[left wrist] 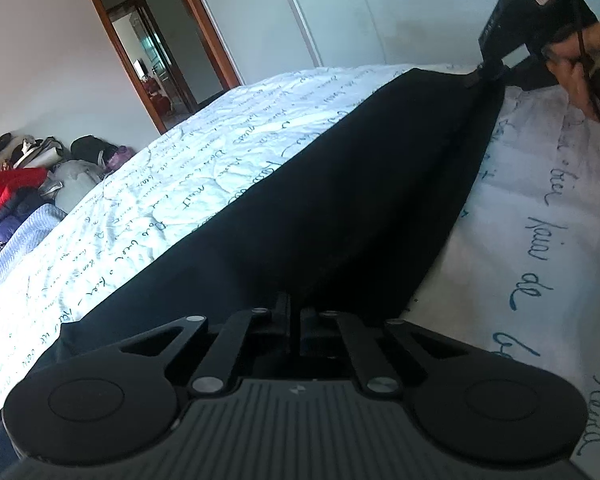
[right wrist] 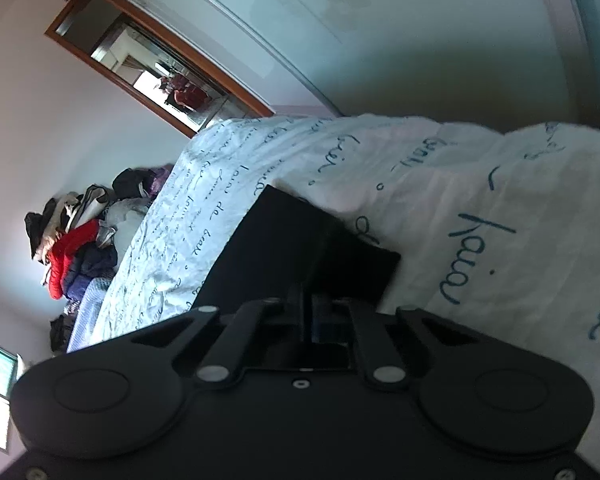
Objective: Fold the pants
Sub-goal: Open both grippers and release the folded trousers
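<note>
Black pants [left wrist: 340, 200] lie stretched long across a bed with a white sheet printed with blue handwriting [left wrist: 180, 184]. My left gripper [left wrist: 294, 312] is shut on the near end of the pants. My right gripper [left wrist: 486, 74] shows at the far end in the left wrist view, shut on the other end of the pants and held by a hand [left wrist: 576, 76]. In the right wrist view the right gripper [right wrist: 306, 300] is shut on the black pants [right wrist: 292, 248], whose end sticks out past the fingers over the sheet [right wrist: 460, 220].
A pile of clothes and bags [left wrist: 24, 184] with a red jacket [right wrist: 66, 256] sits beside the bed on the left. A wood-framed doorway [left wrist: 152, 48] opens behind it. A pale wall or wardrobe door [left wrist: 380, 12] stands past the bed's far edge.
</note>
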{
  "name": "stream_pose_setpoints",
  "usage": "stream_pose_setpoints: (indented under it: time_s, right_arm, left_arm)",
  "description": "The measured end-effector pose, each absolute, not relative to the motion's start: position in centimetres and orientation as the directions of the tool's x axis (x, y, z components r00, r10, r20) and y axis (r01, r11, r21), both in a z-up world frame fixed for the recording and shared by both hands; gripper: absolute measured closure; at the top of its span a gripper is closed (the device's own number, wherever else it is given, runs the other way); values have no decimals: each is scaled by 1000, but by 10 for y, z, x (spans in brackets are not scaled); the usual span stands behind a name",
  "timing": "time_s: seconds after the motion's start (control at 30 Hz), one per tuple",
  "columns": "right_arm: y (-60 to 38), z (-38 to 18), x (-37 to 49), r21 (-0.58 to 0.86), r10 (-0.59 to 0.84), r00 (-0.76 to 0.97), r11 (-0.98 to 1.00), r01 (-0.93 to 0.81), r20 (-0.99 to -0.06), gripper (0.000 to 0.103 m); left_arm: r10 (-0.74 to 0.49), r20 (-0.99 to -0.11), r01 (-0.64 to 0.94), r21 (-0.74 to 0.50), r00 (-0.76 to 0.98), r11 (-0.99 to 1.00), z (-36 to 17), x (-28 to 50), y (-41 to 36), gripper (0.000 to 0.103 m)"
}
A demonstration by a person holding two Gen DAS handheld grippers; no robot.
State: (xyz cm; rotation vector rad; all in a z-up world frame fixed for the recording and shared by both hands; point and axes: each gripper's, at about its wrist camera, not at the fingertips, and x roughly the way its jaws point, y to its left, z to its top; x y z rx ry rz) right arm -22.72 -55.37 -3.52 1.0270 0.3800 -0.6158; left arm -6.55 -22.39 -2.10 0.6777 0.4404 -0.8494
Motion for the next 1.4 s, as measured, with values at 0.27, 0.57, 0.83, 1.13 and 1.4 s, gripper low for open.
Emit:
stream_pose_setpoints:
  time_s: [0.27, 0.57, 0.83, 1.13, 1.4]
  right_arm:
    - [-551, -27, -242, 655, -312, 762, 389, 648, -568, 99]
    - [-556, -35, -231, 617, -315, 728, 389, 684, -609, 98]
    - [-509, 11, -224, 444, -430, 720, 581, 683, -545, 81]
    - [-380, 1, -100, 417, 114, 791, 889, 189, -602, 62]
    - [-290, 14, -75, 228, 155, 749, 974, -5, -644, 60]
  left_arm:
    - [-575, -612, 835, 322, 543, 446, -7, -76, -210, 100]
    - [-553, -624, 833, 376, 551, 405, -19, -84, -214, 85]
    - [-621, -641, 884, 223, 451, 411, 2, -87, -184, 47]
    - [-446, -644, 699, 198, 621, 687, 16, -51, -97, 46]
    - [-128, -636, 344, 229, 761, 911, 26, -12, 13, 29]
